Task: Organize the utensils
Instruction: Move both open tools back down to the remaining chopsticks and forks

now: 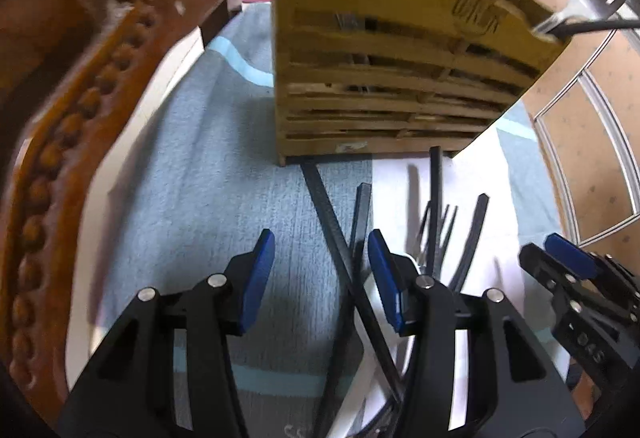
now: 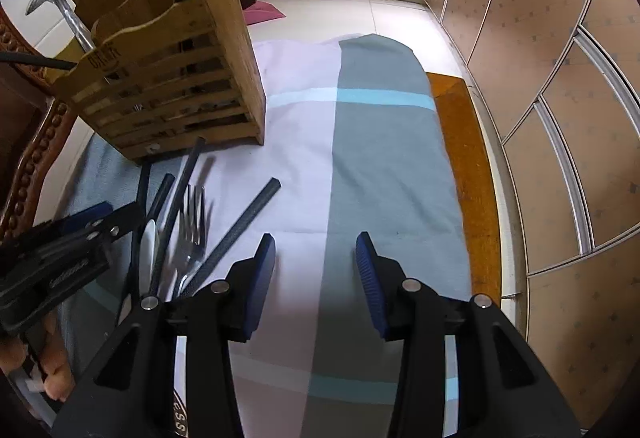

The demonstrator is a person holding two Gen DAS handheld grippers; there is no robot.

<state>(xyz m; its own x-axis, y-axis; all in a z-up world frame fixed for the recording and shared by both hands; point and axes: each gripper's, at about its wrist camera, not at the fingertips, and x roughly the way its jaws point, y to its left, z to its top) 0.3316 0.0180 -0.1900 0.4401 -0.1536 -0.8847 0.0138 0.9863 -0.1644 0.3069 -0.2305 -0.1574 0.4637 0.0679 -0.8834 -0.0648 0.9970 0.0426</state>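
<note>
A slatted wooden utensil holder (image 1: 392, 70) stands on the cloth; it also shows in the right wrist view (image 2: 168, 78), with a spoon (image 2: 60, 10) and black-handled utensils standing in it. A pile of black-handled utensils (image 1: 400, 238) lies on the cloth in front of the holder, among them forks (image 2: 192, 234) and a loose black handle (image 2: 244, 226). My left gripper (image 1: 320, 258) is open and empty, just above the left side of the pile. My right gripper (image 2: 316, 262) is open and empty over bare cloth, to the right of the pile; it also shows in the left wrist view (image 1: 560, 258).
A grey, white and blue cloth (image 2: 380, 142) covers a narrow board. A carved wooden frame (image 1: 80, 86) stands close on the left. Panelled walls (image 2: 560, 78) and a pale floor (image 2: 360, 14) lie to the right and beyond.
</note>
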